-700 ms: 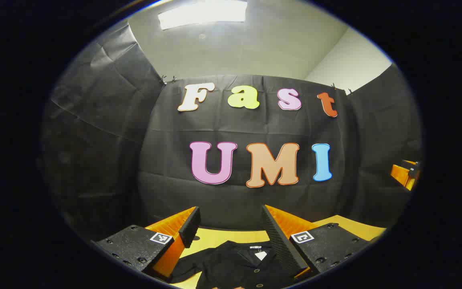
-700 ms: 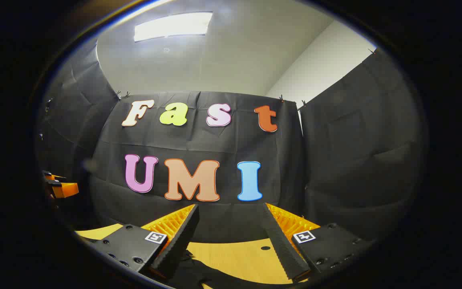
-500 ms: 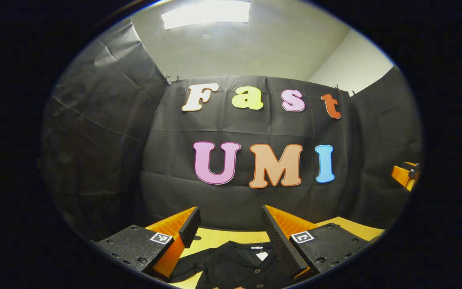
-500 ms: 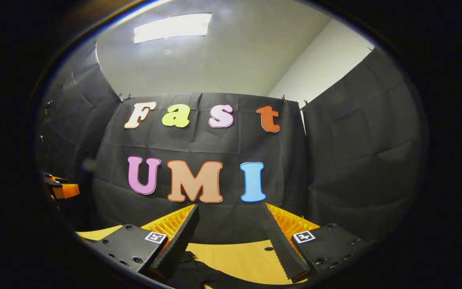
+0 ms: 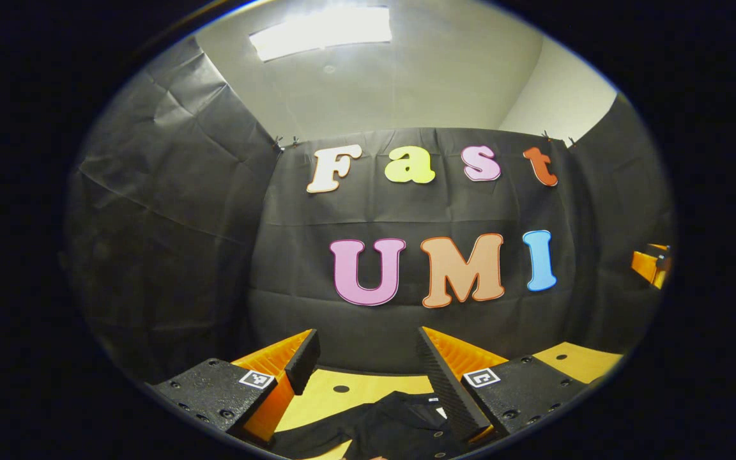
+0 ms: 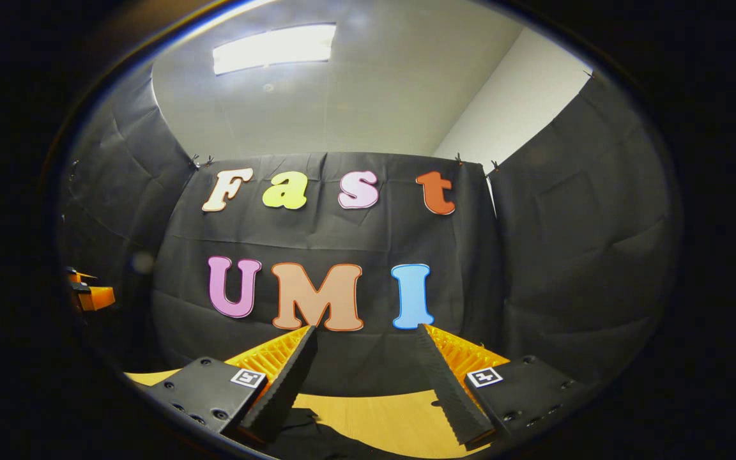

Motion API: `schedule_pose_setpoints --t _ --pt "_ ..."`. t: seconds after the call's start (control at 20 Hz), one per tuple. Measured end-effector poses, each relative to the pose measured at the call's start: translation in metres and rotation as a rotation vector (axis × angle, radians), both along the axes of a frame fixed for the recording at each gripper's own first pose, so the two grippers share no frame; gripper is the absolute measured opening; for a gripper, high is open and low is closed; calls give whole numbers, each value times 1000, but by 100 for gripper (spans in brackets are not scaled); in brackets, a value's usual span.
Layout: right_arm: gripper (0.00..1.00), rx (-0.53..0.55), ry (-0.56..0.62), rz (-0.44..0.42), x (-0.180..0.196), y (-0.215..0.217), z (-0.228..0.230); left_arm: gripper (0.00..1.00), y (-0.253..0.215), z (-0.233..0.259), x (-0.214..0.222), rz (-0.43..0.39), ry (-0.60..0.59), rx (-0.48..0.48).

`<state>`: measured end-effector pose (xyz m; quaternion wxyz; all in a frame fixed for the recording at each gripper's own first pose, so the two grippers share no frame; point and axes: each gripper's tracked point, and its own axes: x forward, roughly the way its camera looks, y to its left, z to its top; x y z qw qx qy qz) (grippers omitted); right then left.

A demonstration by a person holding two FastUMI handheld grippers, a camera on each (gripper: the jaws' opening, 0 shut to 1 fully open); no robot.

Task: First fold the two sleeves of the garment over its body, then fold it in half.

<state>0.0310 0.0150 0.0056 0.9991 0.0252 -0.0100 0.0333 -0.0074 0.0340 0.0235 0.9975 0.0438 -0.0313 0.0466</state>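
Both grippers are spread wide and grasp nothing. Seen in the left gripper view, the left gripper (image 5: pixel 368 370) hangs above the bench (image 5: pixel 368 390), its fingers parted over a black garment (image 5: pixel 400 425) that lies flat on the wood. Small buttons run down the garment's front and a pale tag sits at the neck, partly hidden behind one finger; the neck end points toward the booth's back wall, so the long axis runs from the camera toward that wall. One sleeve (image 5: pixel 307 437) reaches out to the left of the body. Much of the garment is cut off at the bottom of the view.

In the right gripper view, the right gripper (image 6: pixel 365 374) is likewise released above the bench (image 6: pixel 374 415), with just a dark corner of the garment (image 6: pixel 307 434) beneath its left finger; which part that is cannot be told. A small round hole (image 5: pixel 341 388) marks the bench beyond the garment. Each view catches the other gripper at its edge, well apart.
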Motion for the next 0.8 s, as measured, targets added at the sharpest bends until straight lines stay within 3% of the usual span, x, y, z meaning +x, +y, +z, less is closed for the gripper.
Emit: schedule_pose_setpoints --t 0.8 --pt "98 -51 53 11 -6 4 -14 92 -14 1 4 -48 20 -6"
